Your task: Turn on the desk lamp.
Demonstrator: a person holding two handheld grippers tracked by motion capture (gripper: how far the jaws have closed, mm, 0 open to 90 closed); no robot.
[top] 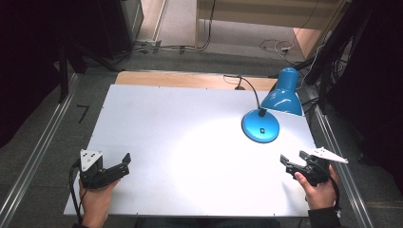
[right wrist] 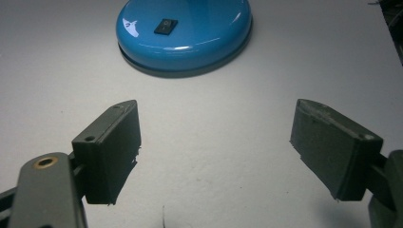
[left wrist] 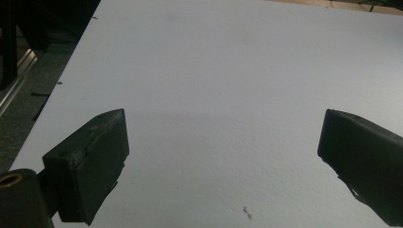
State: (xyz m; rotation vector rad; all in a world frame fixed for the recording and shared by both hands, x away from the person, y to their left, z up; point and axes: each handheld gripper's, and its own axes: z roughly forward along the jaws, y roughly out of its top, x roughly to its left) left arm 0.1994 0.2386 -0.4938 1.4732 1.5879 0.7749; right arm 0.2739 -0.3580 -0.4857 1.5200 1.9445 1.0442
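High view has both grippers, left gripper [top: 124, 164] and right gripper [top: 286, 164], spread-jawed and empty, seemingly poised toward the lit blue desk lamp [top: 261, 126]

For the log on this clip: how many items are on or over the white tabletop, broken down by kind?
Blue desk lamp: 1, lit, standing at the far right of the white table
Handheld grippers: 2, the left gripper and the right gripper, both open and holding nothing
Total: 3
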